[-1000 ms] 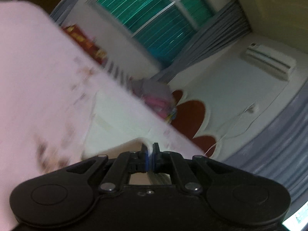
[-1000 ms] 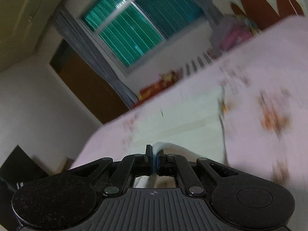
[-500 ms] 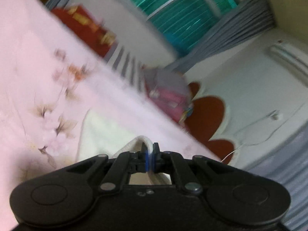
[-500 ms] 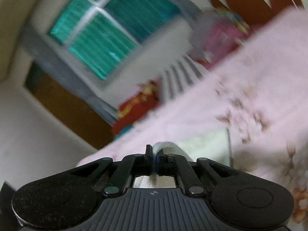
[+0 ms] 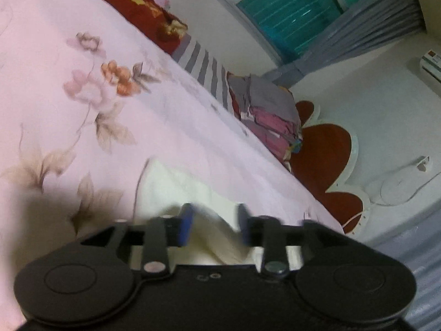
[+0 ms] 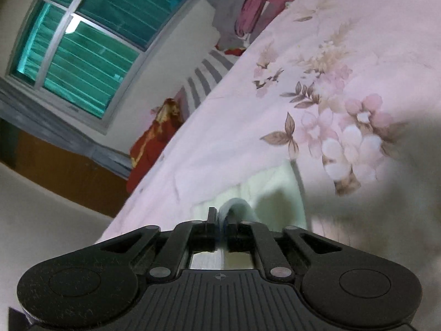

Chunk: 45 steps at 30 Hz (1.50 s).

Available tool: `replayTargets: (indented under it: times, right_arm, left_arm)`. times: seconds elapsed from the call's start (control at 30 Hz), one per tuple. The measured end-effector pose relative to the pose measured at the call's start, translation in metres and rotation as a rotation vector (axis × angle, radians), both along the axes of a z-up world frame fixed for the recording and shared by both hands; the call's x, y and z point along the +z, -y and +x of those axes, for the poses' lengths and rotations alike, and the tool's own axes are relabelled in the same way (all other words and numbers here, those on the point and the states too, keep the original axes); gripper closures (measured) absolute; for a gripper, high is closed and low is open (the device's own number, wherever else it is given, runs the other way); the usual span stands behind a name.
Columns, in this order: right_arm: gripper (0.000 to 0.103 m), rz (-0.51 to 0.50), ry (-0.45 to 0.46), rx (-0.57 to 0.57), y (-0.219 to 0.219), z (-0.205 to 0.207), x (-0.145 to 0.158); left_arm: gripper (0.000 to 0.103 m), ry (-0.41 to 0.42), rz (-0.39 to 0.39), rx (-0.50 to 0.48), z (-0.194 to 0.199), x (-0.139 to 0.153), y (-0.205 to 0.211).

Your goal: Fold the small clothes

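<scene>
On the pink flowered bedspread [image 5: 171,115] the cream garment [image 5: 176,190] lies near you. Your left gripper [image 5: 215,227] has just been opening, fabric loose between its jaws; your right gripper [image 6: 222,220] looks clamped on a fold. Release both evenly, then pull back low so nothing drags.

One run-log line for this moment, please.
step: releasing fold | left tool: jaws just opening, cloth loose between | right tool: jaws just opening, cloth between | cloth: on bed
</scene>
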State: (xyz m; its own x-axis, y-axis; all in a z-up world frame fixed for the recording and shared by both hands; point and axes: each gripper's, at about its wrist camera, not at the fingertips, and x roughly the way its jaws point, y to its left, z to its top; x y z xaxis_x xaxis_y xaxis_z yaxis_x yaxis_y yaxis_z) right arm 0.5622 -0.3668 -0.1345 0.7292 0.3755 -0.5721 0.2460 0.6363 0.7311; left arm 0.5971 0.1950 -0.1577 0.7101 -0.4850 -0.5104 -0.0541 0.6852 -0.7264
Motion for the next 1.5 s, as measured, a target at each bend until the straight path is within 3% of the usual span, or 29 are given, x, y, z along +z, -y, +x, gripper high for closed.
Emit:
replayTargets:
  times: [0.03, 0.07, 0.17, 0.23, 0.3, 0.5, 0.63, 0.73, 0.9, 1.03, 1.13, 1.2, 1.27, 1.3, 1.43, 1.47, 1.5]
  right_arm:
    - [0.019, -0.020, 0.015, -0.021, -0.001, 0.000, 0.003]
    - [0.015, -0.057, 0.062, -0.057, -0.001, -0.003, 0.009]
    - [0.016, -0.054, 0.086, -0.062, 0.003, 0.003, 0.009]
    - [0.028, -0.110, 0.098, -0.038, 0.002, 0.003, 0.011]
    - [0.033, -0.172, 0.101, 0.015, -0.001, 0.002, 0.011]
    - [0.038, -0.464, 0.123, 0.209, -0.024, -0.028, 0.010]
    - [0.038, -0.695, 0.121, 0.390, -0.054, -0.039, -0.005]
    - [0.048, -0.809, 0.111, 0.455, -0.075, -0.024, -0.016]
    - [0.049, -0.781, 0.080, 0.284, -0.067, 0.014, -0.017]
    - [0.051, -0.656, 0.042, 0.124, -0.041, 0.023, -0.015]
    - [0.051, -0.605, 0.073, 0.142, -0.033, 0.011, -0.009]
    - [0.051, -0.596, 0.081, 0.183, -0.035, 0.008, -0.008]
    - [0.066, -0.596, 0.071, 0.215, -0.043, 0.010, -0.009]
    - [0.080, -0.593, 0.058, 0.229, -0.047, 0.013, -0.010]
    - [0.084, -0.626, 0.044, 0.274, -0.061, 0.021, -0.019]
    - [0.084, -0.637, 0.039, 0.278, -0.063, 0.022, -0.020]
    - [0.092, -0.645, 0.040, 0.279, -0.064, 0.023, -0.021]
  left_arm:
    - [0.038, 0.006, 0.003, 0.011, 0.000, 0.004, 0.000]
    - [0.034, 0.019, 0.010, 0.023, 0.001, 0.006, -0.001]
    - [0.038, 0.041, 0.040, 0.007, 0.003, 0.010, -0.005]
    - [0.043, 0.054, 0.086, -0.020, -0.001, 0.013, -0.005]
    - [0.048, 0.081, 0.127, -0.069, -0.011, 0.018, -0.005]
    - [0.061, 0.117, 0.383, -0.222, -0.049, 0.026, 0.005]
    - [0.064, 0.112, 0.528, -0.327, -0.039, 0.020, 0.031]
    - [0.064, 0.122, 0.549, -0.327, -0.018, 0.018, 0.045]
    - [0.064, 0.093, 0.473, -0.237, 0.017, 0.011, 0.042]
    - [0.064, 0.092, 0.416, -0.202, 0.015, 0.013, 0.032]
    - [0.065, 0.099, 0.436, -0.228, 0.010, 0.013, 0.033]
    - [0.076, 0.088, 0.450, -0.250, 0.012, 0.010, 0.036]
    - [0.085, 0.079, 0.442, -0.251, 0.015, 0.007, 0.038]
    - [0.088, 0.074, 0.436, -0.250, 0.017, 0.007, 0.039]
    - [0.090, 0.073, 0.441, -0.245, 0.018, 0.003, 0.043]
    - [0.097, 0.074, 0.438, -0.248, 0.019, 0.003, 0.043]
    - [0.099, 0.077, 0.432, -0.254, 0.019, 0.002, 0.044]
